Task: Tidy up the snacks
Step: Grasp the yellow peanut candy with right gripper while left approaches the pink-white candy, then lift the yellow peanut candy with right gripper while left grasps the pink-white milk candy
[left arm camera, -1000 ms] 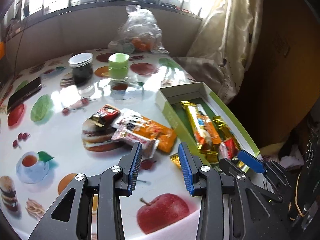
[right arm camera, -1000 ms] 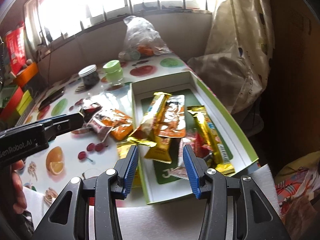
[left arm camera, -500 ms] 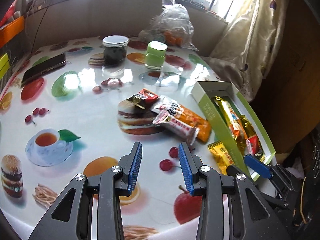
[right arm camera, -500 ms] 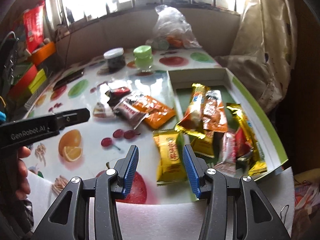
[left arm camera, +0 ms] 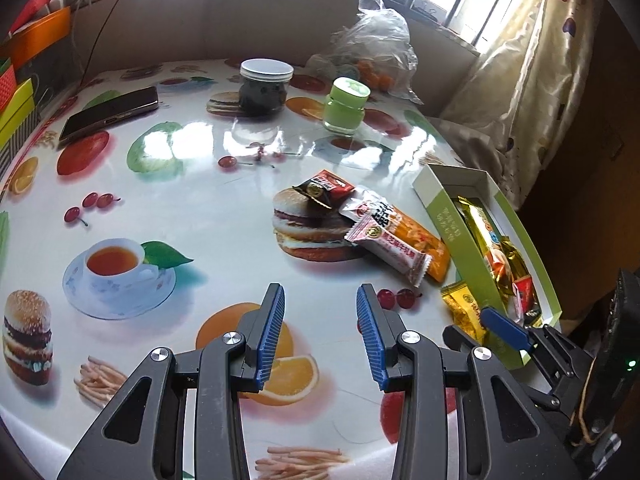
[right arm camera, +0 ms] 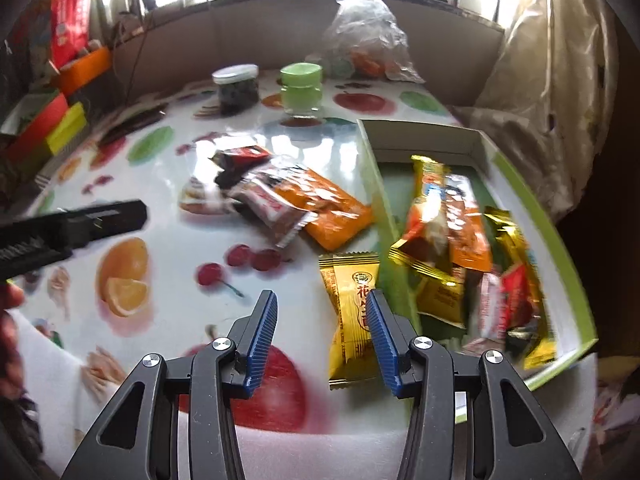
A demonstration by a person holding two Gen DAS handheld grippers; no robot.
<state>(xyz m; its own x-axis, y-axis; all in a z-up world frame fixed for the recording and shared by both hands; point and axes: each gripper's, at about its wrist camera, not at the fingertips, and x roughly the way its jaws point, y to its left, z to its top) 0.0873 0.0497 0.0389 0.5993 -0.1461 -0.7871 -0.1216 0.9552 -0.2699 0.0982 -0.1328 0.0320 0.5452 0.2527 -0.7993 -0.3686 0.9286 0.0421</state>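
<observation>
Both grippers had swung away from the green-walled box (right arm camera: 532, 208) over the past second and now hung over the tabletop (left arm camera: 192, 208) beside it. One second back the right gripper (right arm camera: 322, 340) stood over the box's contents; now it hovered just outside the box's near wall, beside the yellow packet (right arm camera: 352, 304) that lay flat on the tabletop touching that wall. Right gripper: jaws partly apart, nothing between the pads. Left gripper (left arm camera: 320, 334): likewise partly apart and empty, farther from the box, over the printed orange slice.

Reading: a drop-off phase looked finished and a new pick looked to be starting. The yellow packet seemed the likely target for the right gripper; this is a judgement only.

Snacks still outside the box:
- yellow packet, against the box wall;
- a loose pile a little farther from the box: orange packet (left arm camera: 420, 240) lowest, pink-and-white bar (left arm camera: 384, 244) lying across it, dark red-and-black sachet (left arm camera: 324, 188) on the side away from the box.

Snacks inside the box: several gold, orange and red wrappers, overlapping, not sorted in rows. The right wrist view was motion-blurred, so labels could not be read.

Appearance: all foil or plastic flow-wraps, flat, crimped ends, glossy. Likely slippery and thin to pinch off a smooth tabletop.
</observation>
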